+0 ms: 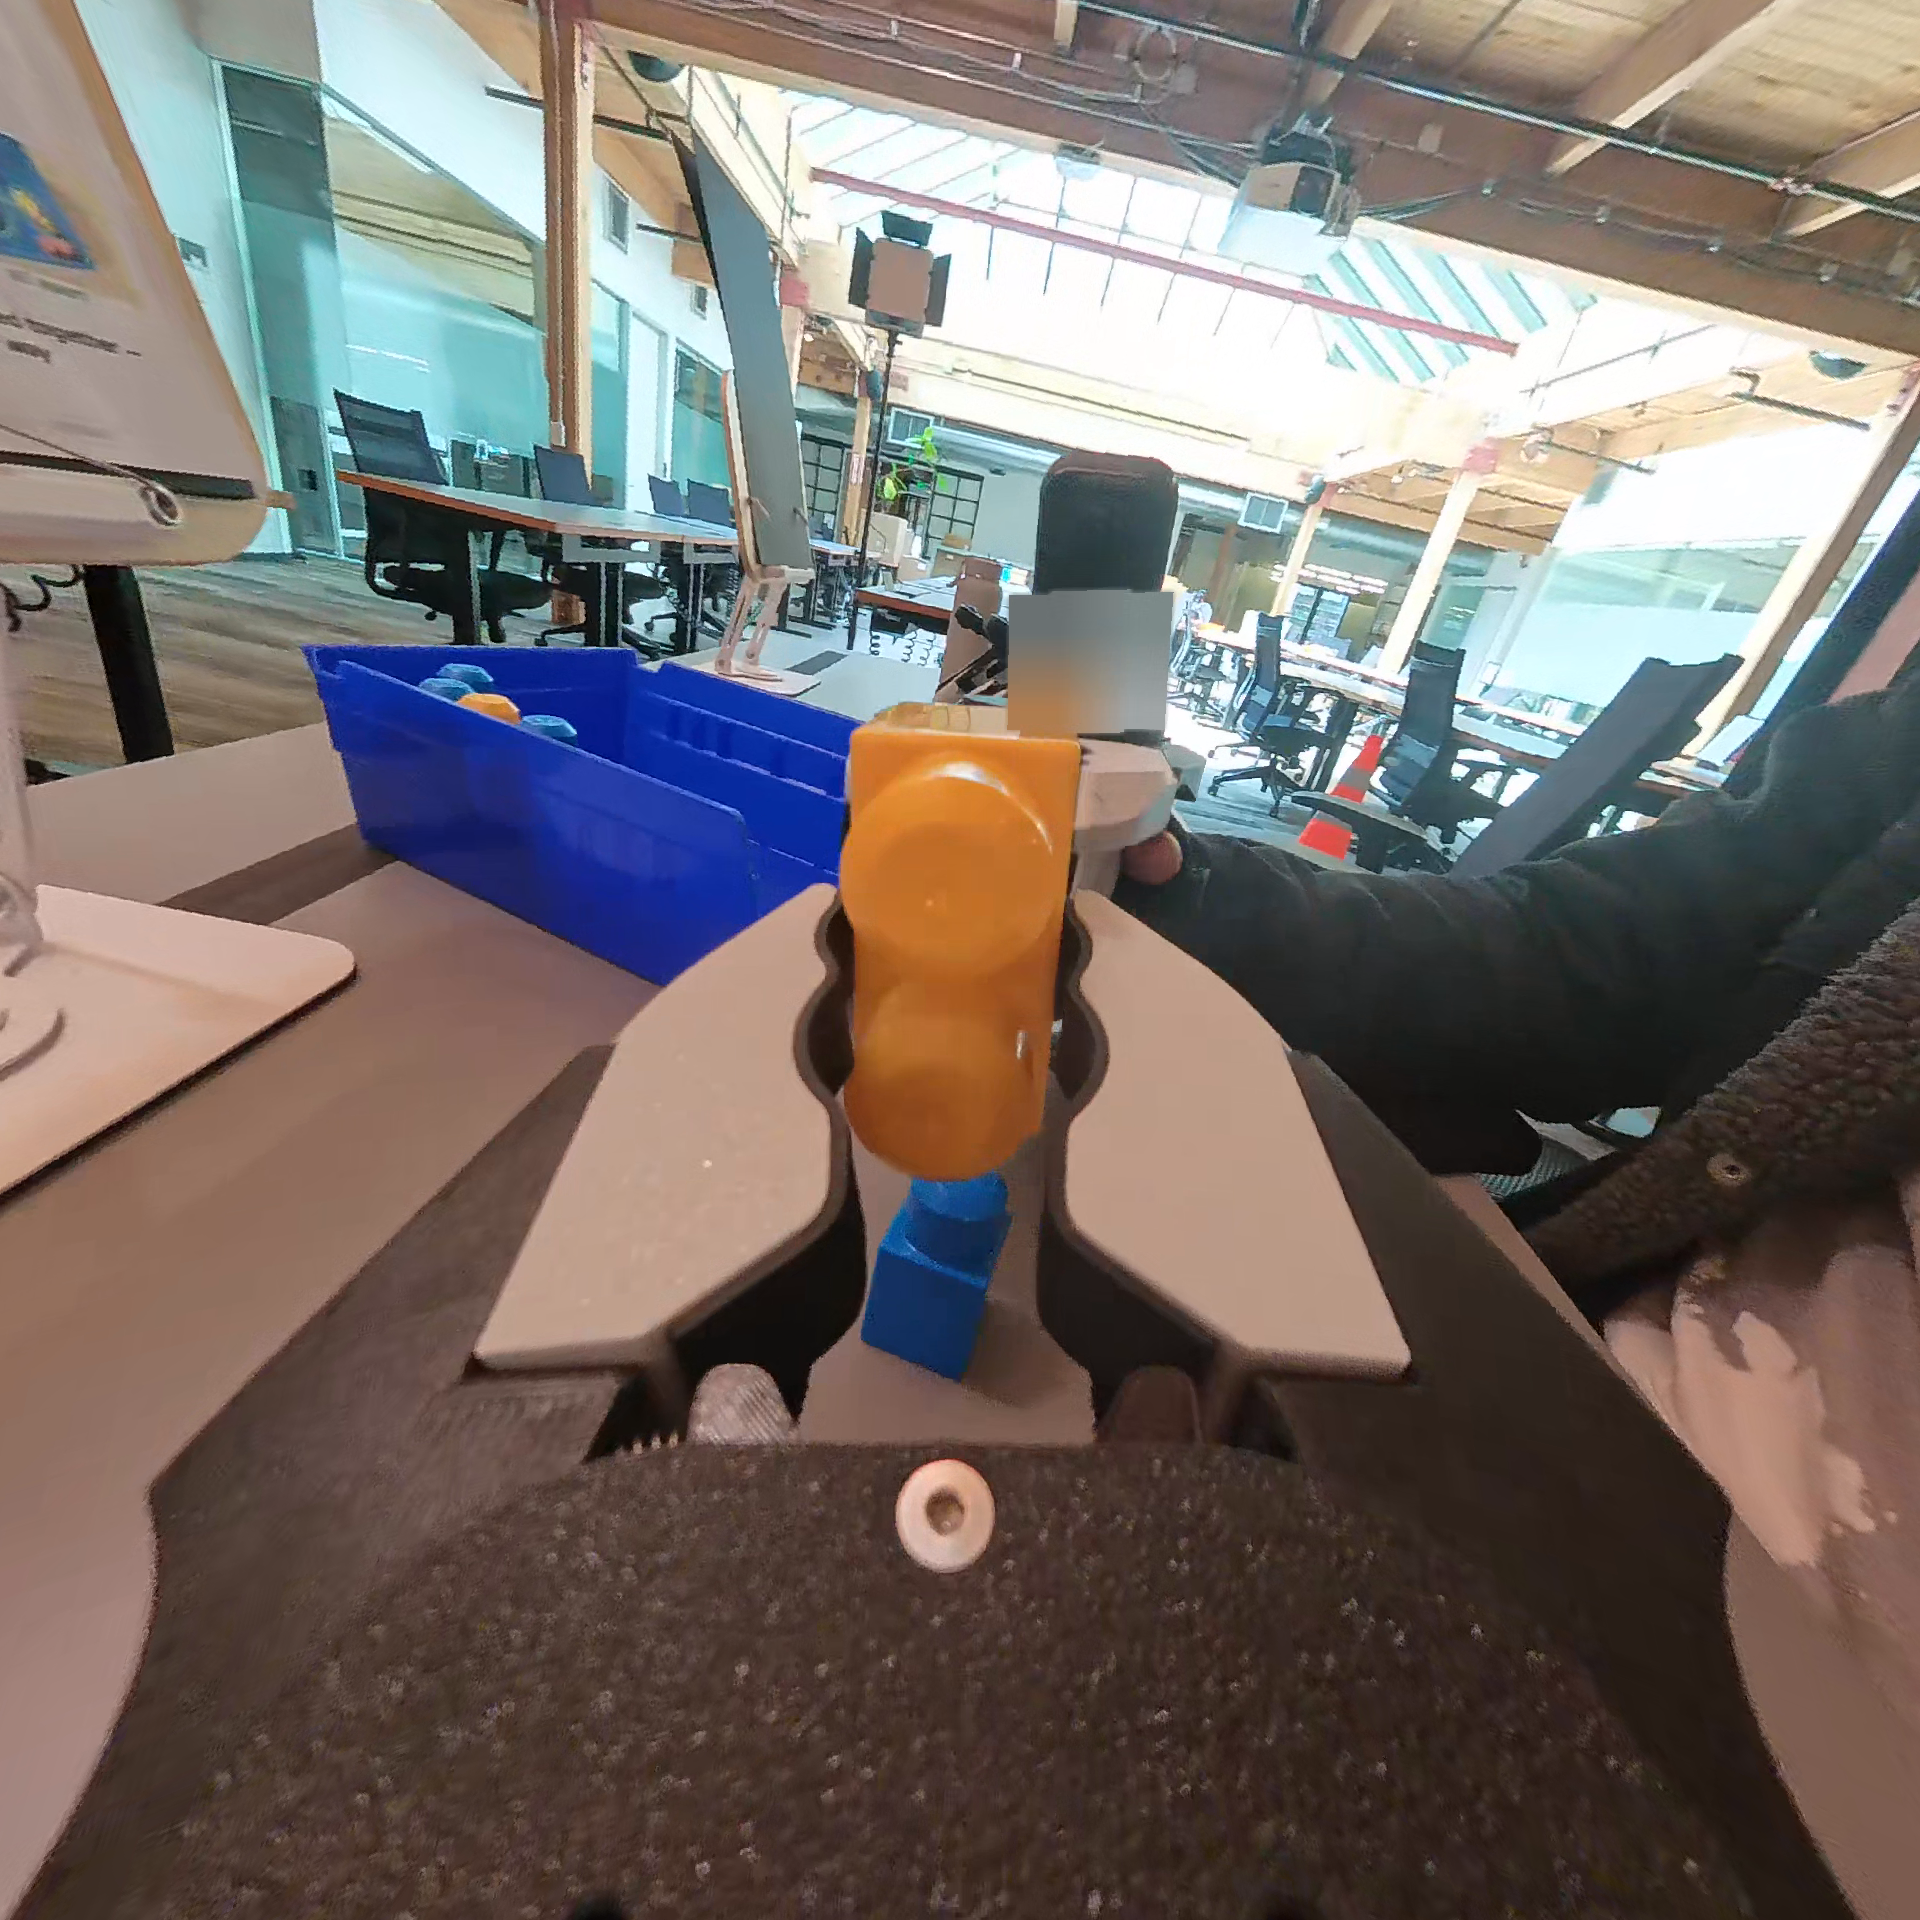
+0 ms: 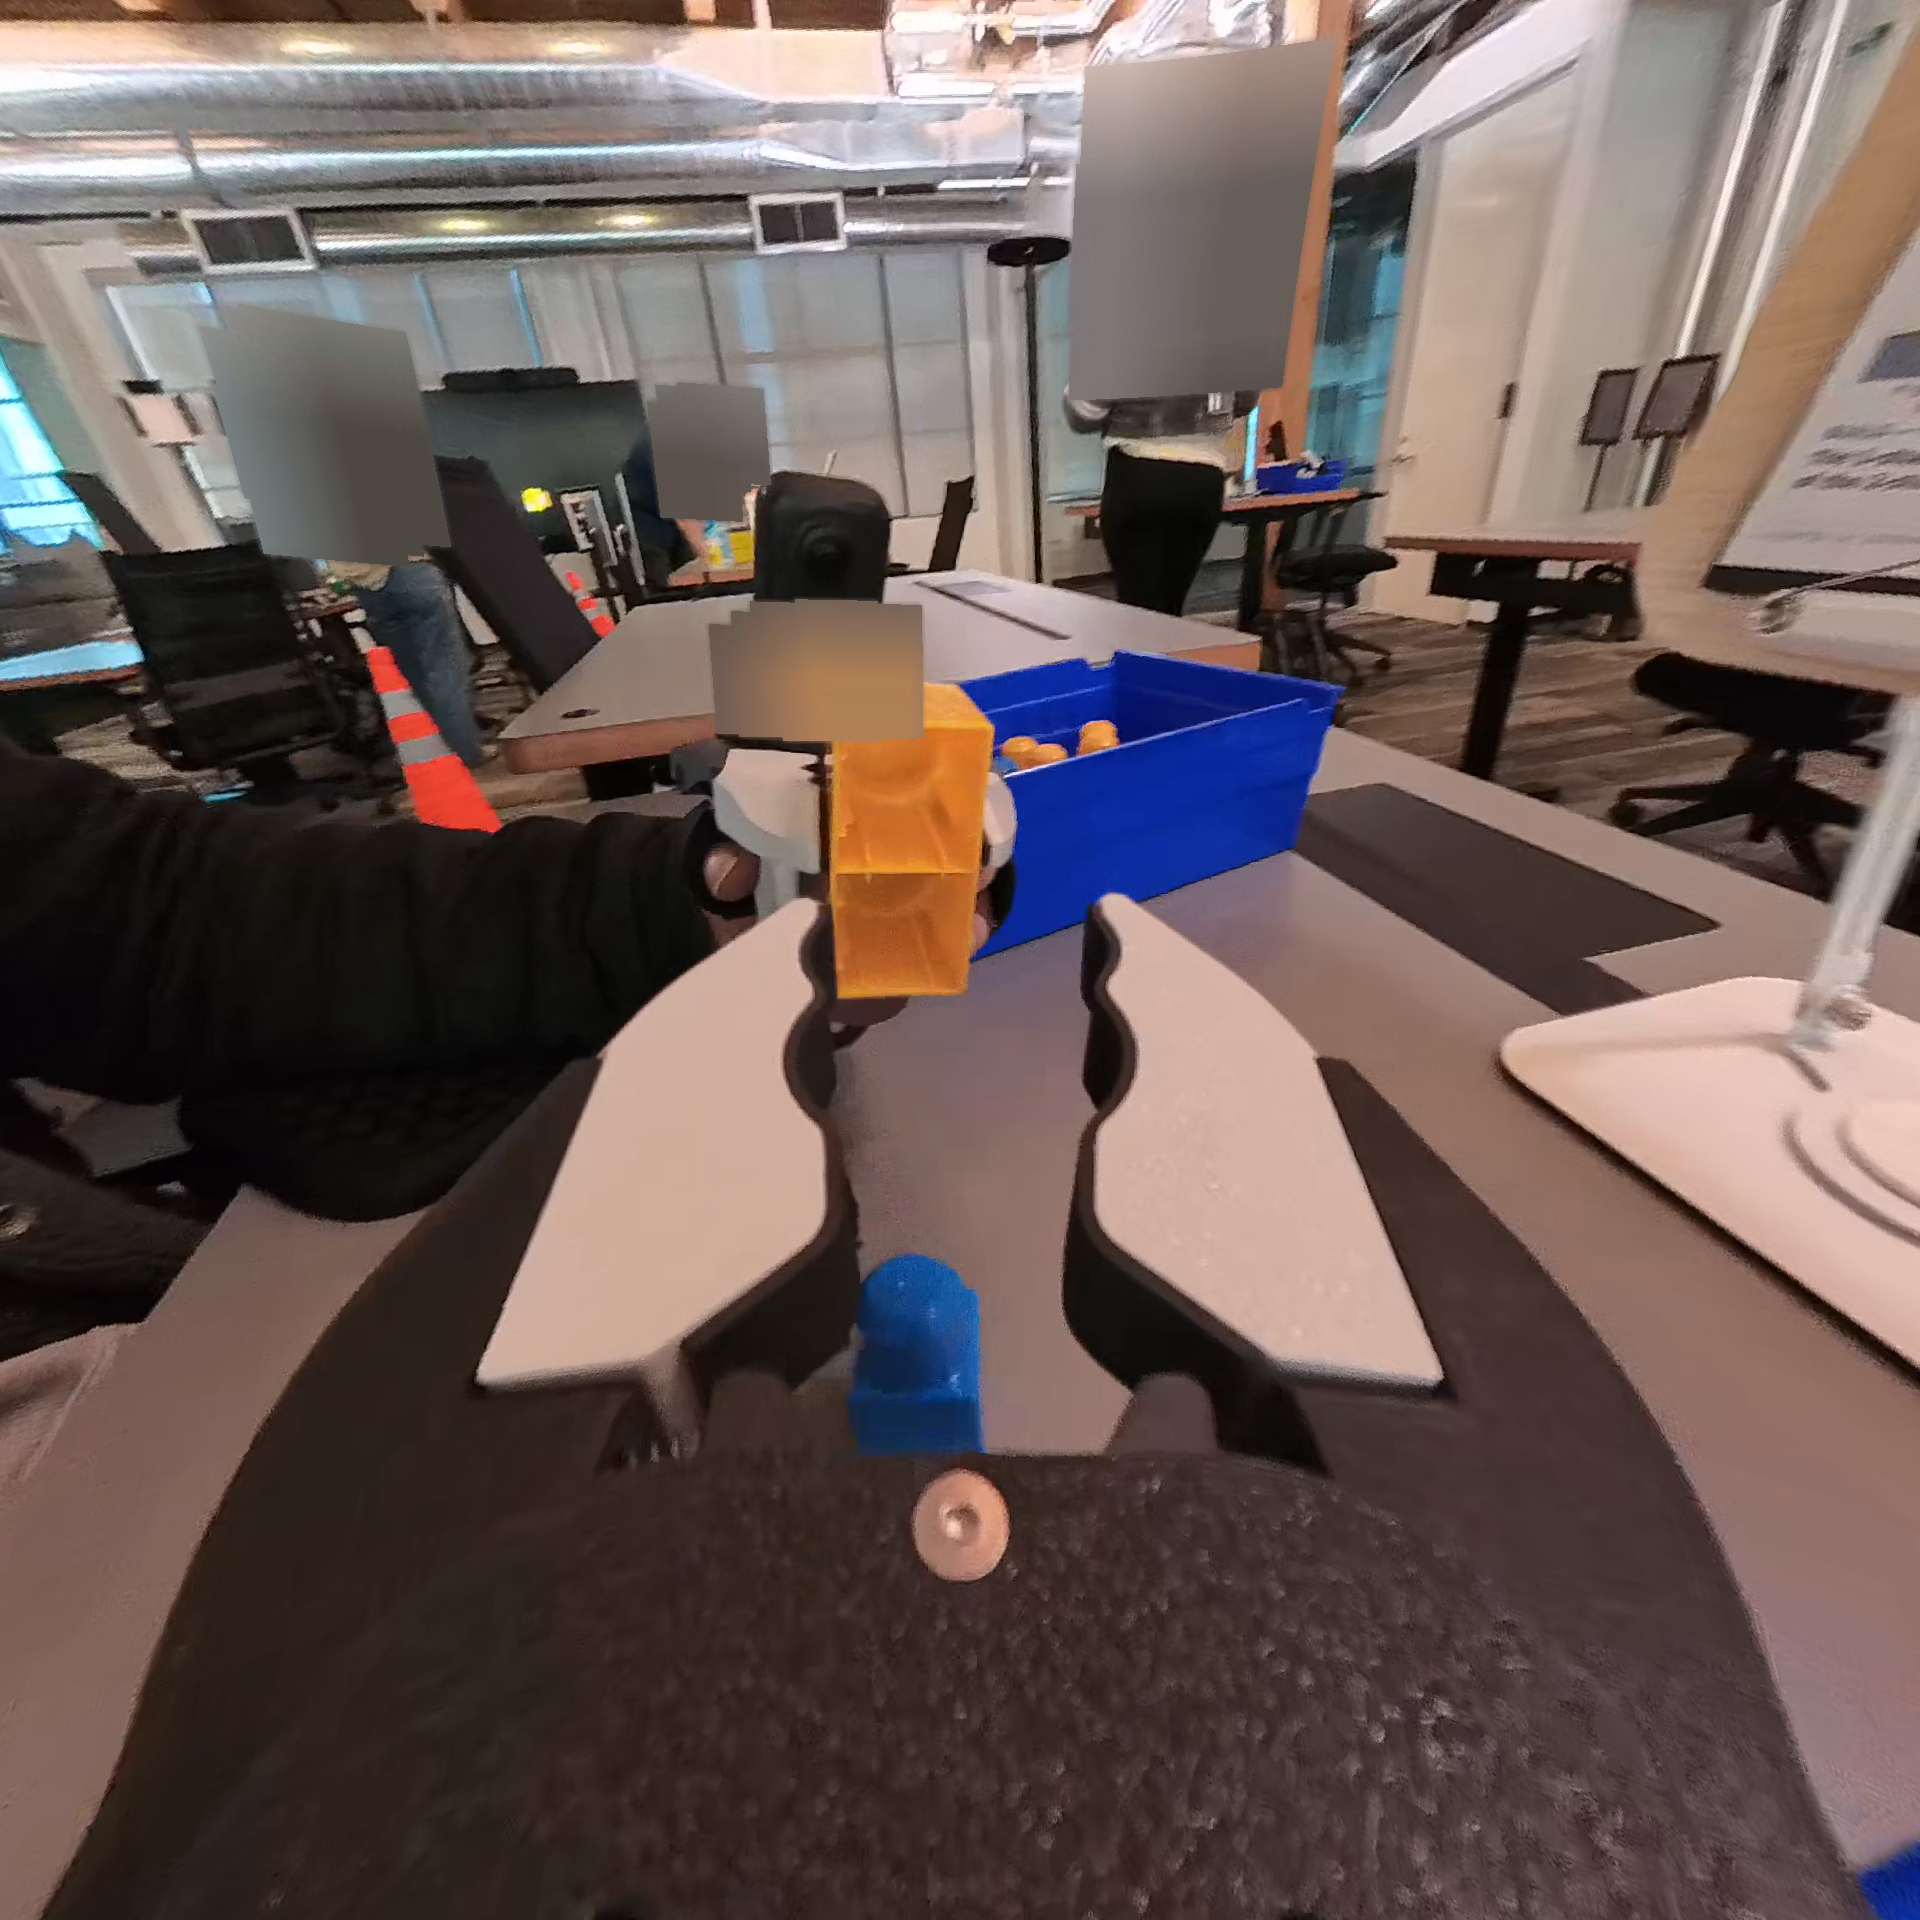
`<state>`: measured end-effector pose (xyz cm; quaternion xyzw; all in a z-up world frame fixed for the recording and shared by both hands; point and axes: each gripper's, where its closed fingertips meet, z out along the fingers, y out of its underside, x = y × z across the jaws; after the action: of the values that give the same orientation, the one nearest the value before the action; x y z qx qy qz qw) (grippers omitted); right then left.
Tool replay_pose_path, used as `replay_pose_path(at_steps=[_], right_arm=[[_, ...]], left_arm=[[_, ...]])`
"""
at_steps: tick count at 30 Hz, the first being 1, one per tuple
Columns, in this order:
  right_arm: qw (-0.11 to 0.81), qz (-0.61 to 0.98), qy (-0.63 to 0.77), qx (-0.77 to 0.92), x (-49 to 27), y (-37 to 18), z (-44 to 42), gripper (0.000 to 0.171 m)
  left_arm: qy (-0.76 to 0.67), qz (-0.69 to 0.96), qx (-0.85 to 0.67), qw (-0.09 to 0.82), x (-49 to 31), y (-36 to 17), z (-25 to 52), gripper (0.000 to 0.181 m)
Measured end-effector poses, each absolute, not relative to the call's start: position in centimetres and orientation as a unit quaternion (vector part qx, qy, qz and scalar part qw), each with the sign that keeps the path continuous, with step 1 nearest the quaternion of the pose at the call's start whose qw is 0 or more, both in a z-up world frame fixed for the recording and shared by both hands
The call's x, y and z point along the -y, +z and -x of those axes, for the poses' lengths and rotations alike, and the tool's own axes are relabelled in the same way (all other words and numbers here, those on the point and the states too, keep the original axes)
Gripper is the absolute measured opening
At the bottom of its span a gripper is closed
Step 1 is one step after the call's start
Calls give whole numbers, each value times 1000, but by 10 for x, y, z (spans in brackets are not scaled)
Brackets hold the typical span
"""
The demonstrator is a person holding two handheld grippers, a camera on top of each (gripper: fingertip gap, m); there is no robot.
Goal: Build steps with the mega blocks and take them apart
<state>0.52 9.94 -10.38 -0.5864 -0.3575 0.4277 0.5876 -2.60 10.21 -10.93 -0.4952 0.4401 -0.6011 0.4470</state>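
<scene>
Left gripper [image 1: 951,997] clenched on an orange two-stud mega block [image 1: 951,935], held above the table [image 1: 499,966].
Its long axis runs 12-to-6 in the left wrist view, studs facing the camera, hollow underside facing the spread-fingered, empty right gripper [image 2: 951,997]. A small blue one-stud block [image 1: 930,1283] stands upright on the table below; a blue bin [image 1: 582,800] sits at 10 o'clock.

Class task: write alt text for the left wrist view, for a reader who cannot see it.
The left gripper clamps an orange two-stud block, studs facing the camera, above a small blue block on the grey table. Behind stands a blue bin holding more blocks; a black-sleeved hand with the other gripper comes from the right.
</scene>
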Motion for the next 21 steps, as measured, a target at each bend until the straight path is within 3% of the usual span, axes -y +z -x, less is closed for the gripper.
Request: replay_pose_path(at_steps=[5, 21], right_arm=[[573, 576, 457, 362, -89, -102, 11, 48], [582, 561, 465, 362, -81, -98, 22, 36]], left_arm=[[-601, 483, -457, 443, -87, -110, 14, 37], [-579, 485, -481, 445, -74, -114, -3, 37]])
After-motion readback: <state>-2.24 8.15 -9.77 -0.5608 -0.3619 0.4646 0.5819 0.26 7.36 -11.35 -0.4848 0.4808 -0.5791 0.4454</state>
